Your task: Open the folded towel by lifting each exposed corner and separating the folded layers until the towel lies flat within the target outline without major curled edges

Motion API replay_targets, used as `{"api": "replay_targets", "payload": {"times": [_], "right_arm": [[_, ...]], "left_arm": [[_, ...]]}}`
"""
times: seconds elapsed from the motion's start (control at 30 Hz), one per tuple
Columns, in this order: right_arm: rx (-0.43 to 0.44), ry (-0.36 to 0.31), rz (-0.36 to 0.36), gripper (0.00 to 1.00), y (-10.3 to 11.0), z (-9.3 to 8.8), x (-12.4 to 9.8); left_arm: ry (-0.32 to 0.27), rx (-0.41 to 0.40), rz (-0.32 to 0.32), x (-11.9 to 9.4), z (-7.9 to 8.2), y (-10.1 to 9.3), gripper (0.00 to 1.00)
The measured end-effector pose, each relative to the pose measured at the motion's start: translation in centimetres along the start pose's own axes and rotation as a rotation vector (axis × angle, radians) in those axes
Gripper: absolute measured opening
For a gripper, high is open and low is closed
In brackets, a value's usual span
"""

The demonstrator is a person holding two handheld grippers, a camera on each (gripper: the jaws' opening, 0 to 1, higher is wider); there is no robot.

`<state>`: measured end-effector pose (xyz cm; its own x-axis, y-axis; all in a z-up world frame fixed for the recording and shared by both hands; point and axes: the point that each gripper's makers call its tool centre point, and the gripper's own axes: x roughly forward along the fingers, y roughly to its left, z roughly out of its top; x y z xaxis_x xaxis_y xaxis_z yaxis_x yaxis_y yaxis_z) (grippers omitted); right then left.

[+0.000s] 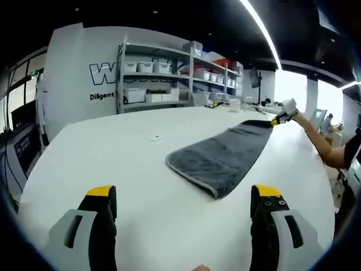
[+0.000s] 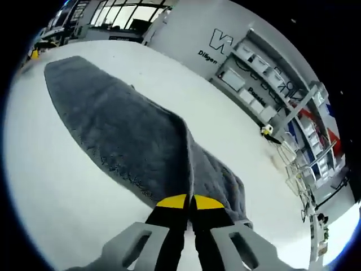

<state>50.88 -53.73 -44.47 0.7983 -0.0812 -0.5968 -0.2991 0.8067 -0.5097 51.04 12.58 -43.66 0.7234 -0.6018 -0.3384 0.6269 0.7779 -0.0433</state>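
Pinching the grey towel (image 2: 130,141) at its far corner, our right gripper (image 2: 189,202) is clenched on it.
Our left gripper (image 1: 183,197) hangs released above the white table (image 1: 101,158); shelf bins' (image 1: 145,66) contents we cannot tell.

Brightly and evenly lit from a long ceiling light strip (image 1: 260,28) overhead, with blown-out daylight through the windows (image 1: 291,86) at the far right. Pale, washed-out white surface (image 1: 101,152), almost shadowless; only a thin soft shadow under the gray towel (image 1: 223,158). Strong fisheye bending of the shelving (image 2: 282,101) and wall lettering (image 2: 223,39) toward the edges. Mild softness and compression haze in distant detail; sharp nearby.
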Motion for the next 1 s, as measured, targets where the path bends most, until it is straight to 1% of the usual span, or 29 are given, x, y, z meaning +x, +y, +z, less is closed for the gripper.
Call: {"api": "replay_targets", "payload": {"times": [0.2, 0.33, 0.47, 0.57, 0.63, 0.7, 0.73, 0.8, 0.87, 1.0], "right_arm": [[0.006, -0.060, -0.039, 0.00, -1.6, -0.4, -3.0], [0.010, -0.102, -0.056, 0.00, -2.1, -0.8, -4.8], [0.014, -0.105, -0.062, 0.00, -2.2, -2.2, -6.3], [0.016, -0.076, -0.048, 0.00, -2.0, -3.6, -6.5], [0.038, -0.050, -0.034, 0.00, -2.0, -5.0, -6.5], [0.069, -0.038, -0.014, 0.00, -1.6, -6.0, -6.4], [0.093, -0.034, -0.006, 0.00, -1.6, -6.6, -6.3], [0.111, -0.019, 0.008, 0.00, -1.4, -7.6, -5.9], [0.128, 0.009, 0.047, 0.00, -0.7, -8.7, -5.4], [0.146, 0.037, 0.088, 0.00, 0.1, -9.9, -4.3]], "left_arm": [[-0.006, 0.001, -0.001, -0.1, 0.2, 0.0, 0.98], [-0.010, -0.002, 0.000, -0.1, 0.3, 0.1, 0.97], [-0.012, -0.005, 0.002, -0.1, 0.3, 0.1, 0.97], [-0.015, -0.007, 0.003, -0.1, 0.3, 0.1, 0.97], [-0.016, -0.007, 0.002, -0.1, 0.4, 0.1, 0.97], [-0.017, -0.006, 0.002, -0.1, 0.4, 0.1, 0.97], [-0.019, -0.008, 0.002, -0.1, 0.4, 0.1, 0.97], [-0.019, -0.009, 0.001, -0.1, 0.4, 0.1, 0.97], [-0.016, -0.007, 0.002, -0.1, 0.4, 0.1, 0.97], [-0.017, -0.007, 0.000, 0.0, 0.4, 0.1, 0.97]]}}
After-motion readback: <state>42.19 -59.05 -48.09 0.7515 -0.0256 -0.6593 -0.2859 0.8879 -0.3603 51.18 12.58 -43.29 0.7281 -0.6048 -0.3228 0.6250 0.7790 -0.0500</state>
